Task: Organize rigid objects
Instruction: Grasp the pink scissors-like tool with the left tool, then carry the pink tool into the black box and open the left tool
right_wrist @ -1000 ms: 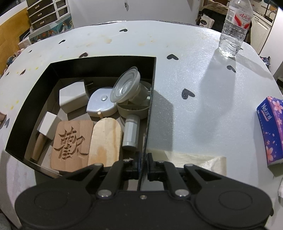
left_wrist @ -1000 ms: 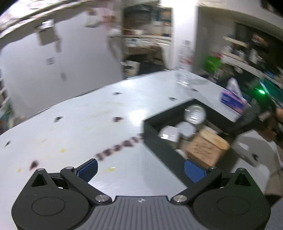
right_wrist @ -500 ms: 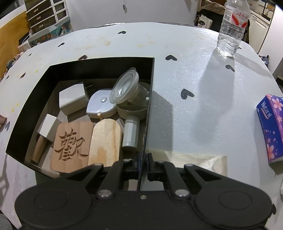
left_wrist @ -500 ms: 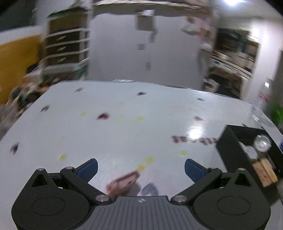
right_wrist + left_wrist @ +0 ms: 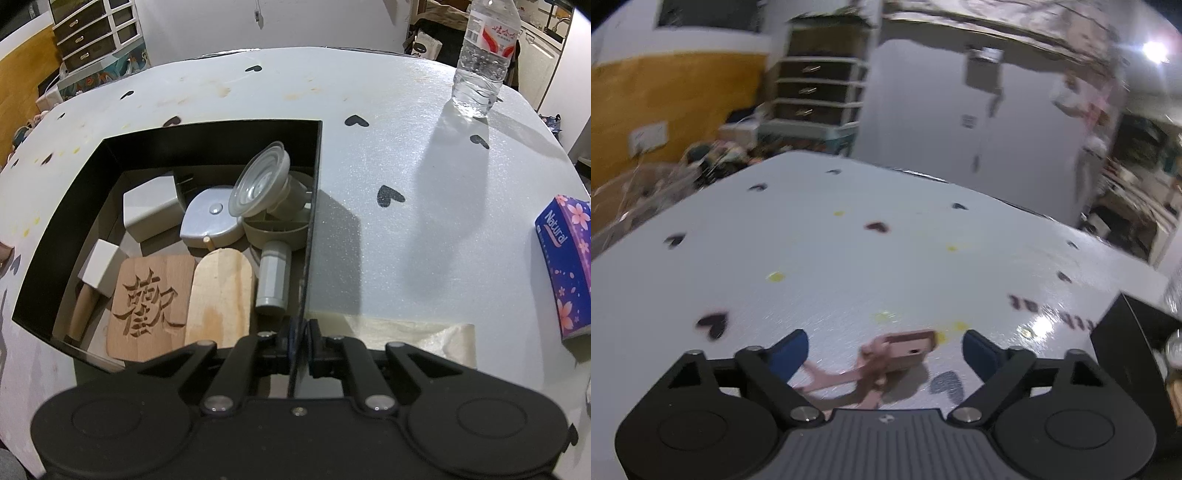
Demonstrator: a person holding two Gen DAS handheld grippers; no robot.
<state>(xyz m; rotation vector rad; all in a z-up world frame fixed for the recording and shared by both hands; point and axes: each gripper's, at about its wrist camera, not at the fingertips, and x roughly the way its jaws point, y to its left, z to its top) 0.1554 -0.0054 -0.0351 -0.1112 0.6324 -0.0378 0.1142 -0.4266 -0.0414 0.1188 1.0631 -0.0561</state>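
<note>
A black box (image 5: 66, 206) stands on the white table and holds several rigid items: a carved wooden coaster (image 5: 147, 306), a plain wooden board (image 5: 219, 295), a grey cylinder (image 5: 272, 278), a clear round lid (image 5: 258, 184) and white blocks. My right gripper (image 5: 301, 338) is shut on the box's right wall (image 5: 312, 221) at its near end. A pink plastic piece (image 5: 886, 360) lies on the table between the blue pads of my left gripper (image 5: 884, 350), which is open around it. The box corner (image 5: 1123, 343) shows at the right of the left wrist view.
A water bottle (image 5: 484, 55) stands at the far right of the table. A purple tissue pack (image 5: 569, 266) lies at the right edge. A beige cloth (image 5: 406, 336) lies beside the box. Drawers (image 5: 820, 96) and clutter stand beyond the table's far left.
My left gripper has swung left away from the box and come down over the pink piece, now between its open fingers. My right gripper has stayed clamped on the box wall.
</note>
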